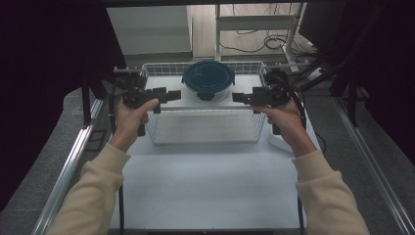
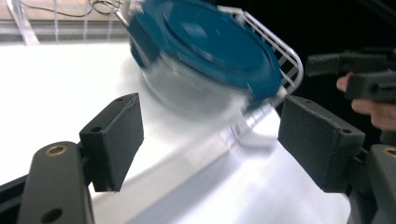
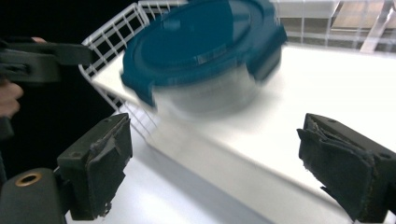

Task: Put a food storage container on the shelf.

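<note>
A round clear container with a dark blue clip lid stands at the back middle of a white wire basket on the white table. My left gripper is over the basket's left side and points right toward the container. My right gripper is over the right side and points left. In the left gripper view the gripper is open, with the container blurred beyond its jaws. In the right gripper view the gripper is also open, short of the container. Nothing lies between either pair of pads.
The basket's wire rim rises around the container. The white table stretches toward me in front of the basket. Metal rails run along both sides. Cables and a metal frame stand behind. Dark curtains hang left and right.
</note>
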The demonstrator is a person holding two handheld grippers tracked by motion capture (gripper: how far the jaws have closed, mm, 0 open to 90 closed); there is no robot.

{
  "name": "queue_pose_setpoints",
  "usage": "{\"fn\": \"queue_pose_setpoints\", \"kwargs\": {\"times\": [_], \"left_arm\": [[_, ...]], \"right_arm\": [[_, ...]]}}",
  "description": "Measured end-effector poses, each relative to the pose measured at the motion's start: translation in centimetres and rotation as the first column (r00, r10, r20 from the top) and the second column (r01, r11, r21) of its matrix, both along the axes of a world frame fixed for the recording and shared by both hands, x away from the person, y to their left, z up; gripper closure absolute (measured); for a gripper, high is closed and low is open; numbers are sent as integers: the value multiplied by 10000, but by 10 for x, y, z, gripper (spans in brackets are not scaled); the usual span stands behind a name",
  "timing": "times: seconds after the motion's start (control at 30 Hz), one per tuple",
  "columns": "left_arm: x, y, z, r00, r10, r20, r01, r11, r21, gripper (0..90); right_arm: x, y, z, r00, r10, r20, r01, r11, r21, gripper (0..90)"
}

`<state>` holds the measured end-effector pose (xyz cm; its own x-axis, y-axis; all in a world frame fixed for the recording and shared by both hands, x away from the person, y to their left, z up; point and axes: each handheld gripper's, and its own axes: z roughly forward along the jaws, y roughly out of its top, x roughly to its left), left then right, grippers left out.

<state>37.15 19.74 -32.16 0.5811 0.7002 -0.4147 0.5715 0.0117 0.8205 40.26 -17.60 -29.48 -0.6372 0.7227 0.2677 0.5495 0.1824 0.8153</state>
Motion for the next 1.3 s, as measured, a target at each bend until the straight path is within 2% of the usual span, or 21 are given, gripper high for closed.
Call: {"fn": "queue_pose_setpoints", "kwargs": {"times": [0.03, 0.07, 0.1, 0.13, 0.17, 0.2, 0.23, 0.3, 0.4, 0.43, 0.47, 0.6, 0.67, 0.77, 0.83, 0.87, 0.93, 0.97, 1.03, 1.3], "left_arm": [[-9, 1, -5, 10000, -76, 49, 76, 10000, 49, 217], [-22, 3, -13, 9998, -163, 112, 162, 9998, 140, 217], [-22, 3, -13, 9998, -163, 112, 162, 9998, 140, 217], [-35, 5, -26, 9995, -311, 60, 310, 9993, 215, 218], [-35, 5, -26, 9995, -311, 60, 310, 9993, 215, 218], [-43, 6, -35, 9993, -361, 2, 361, 9991, 221, 218], [-50, 6, -43, 9993, -365, -60, 367, 9991, 223, 219], [-59, 5, -57, 9990, -434, -143, 440, 9982, 419, 218], [-72, 4, -79, 9982, -488, -339, 509, 9966, 654, 220], [-79, 6, -92, 9983, -400, -426, 432, 9961, 767, 221], [-79, 6, -92, 9983, -400, -426, 432, 9961, 767, 223], [-88, 10, -113, 9985, -168, -517, 231, 9918, 1254, 233], [-93, 11, -120, 9984, -132, -553, 214, 9884, 1504, 233], [-100, 11, -129, 9976, -160, -669, 260, 9879, 1527, 232], [-104, 10, -137, 9970, -177, -753, 303, 9851, 1692, 231], [-105, 10, -140, 9966, -190, -807, 329, 9842, 1737, 231], [-107, 9, -150, 9942, -171, -1060, 361, 9830, 1800, 231], [-107, 9, -150, 9942, -171, -1060, 361, 9830, 1800, 231], [-109, 8, -155, 9938, -143, -1106, 360, 9799, 1964, 232], [-109, 7, -167, 9899, -90, -1417, 385, 9775, 2072, 233]], "right_arm": [[-5, -3, -3, 9999, 16, 101, -15, 10000, -60, 99], [-18, -11, -12, 9994, 104, 327, -96, 9996, -256, 107], [-18, -11, -12, 9994, 104, 327, -96, 9996, -256, 107], [-33, -20, -22, 9986, 209, 492, -188, 9989, -425, 115], [-33, -20, -22, 9986, 209, 492, -188, 9989, -425, 115], [-38, -23, -27, 9982, 274, 528, -250, 9987, -453, 126], [-53, -31, -40, 9975, 416, 568, -377, 9970, -672, 143], [-58, -33, -45, 9973, 442, 592, -398, 9965, -738, 147], [-76, -43, -72, 9975, 565, 415, -533, 9958, -744, 153], [-80, -44, -78, 9977, 568, 382, -538, 9957, -756, 154], [-80, -44, -78, 9977, 568, 382, -538, 9957, -756, 154], [-92, -48, -101, 9981, 604, 123, -591, 9943, -882, 162], [-99, -48, -115, 9979, 655, -13, -652, 9918, -1102, 164], [-103, -48, -124, 9975, 696, -119, -705, 9905, -1184, 165], [-105, -46, -130, 9968, 759, -259, -786, 9888, -1268, 169], [-107, -43, -140, 9957, 815, -448, -869, 9870, -1353, 175], [-107, -39, -148, 9940, 877, -649, -966, 9840, -1497, 175], [-107, -39, -148, 9940, 877, -649, -966, 9840, -1497, 175], [-109, -34, -159, 9915, 975, -858, -1111, 9787, -1728, 175], [-109, -33, -165, 9918, 863, -946, -1019, 9793, -1750, 176]]}}
